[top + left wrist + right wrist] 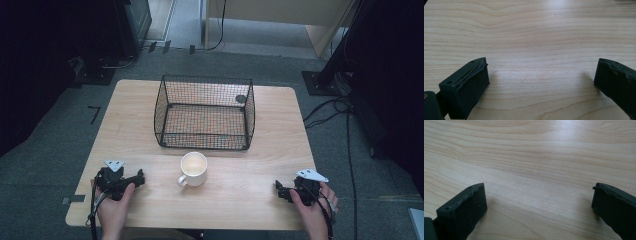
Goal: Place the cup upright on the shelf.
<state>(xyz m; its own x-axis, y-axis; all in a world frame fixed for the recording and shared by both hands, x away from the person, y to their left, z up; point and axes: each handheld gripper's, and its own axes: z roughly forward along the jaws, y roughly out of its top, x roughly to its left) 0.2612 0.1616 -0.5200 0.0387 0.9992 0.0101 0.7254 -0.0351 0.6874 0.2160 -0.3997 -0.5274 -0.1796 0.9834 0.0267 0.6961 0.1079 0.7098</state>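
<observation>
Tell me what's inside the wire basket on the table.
The wire basket looks empty: through its mesh only the wooden table shows. A dark round spot near its back right corner can't be identified. The white mug stands outside, in front of it.

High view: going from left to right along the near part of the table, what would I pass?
Left gripper in the person's left hand → cream mug → right gripper in the right hand.

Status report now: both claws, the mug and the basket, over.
Left claw open, empty, low over table. Right claw open, empty. Mug upright between them, untouched, before wire basket. Nothing in the way.
</observation>
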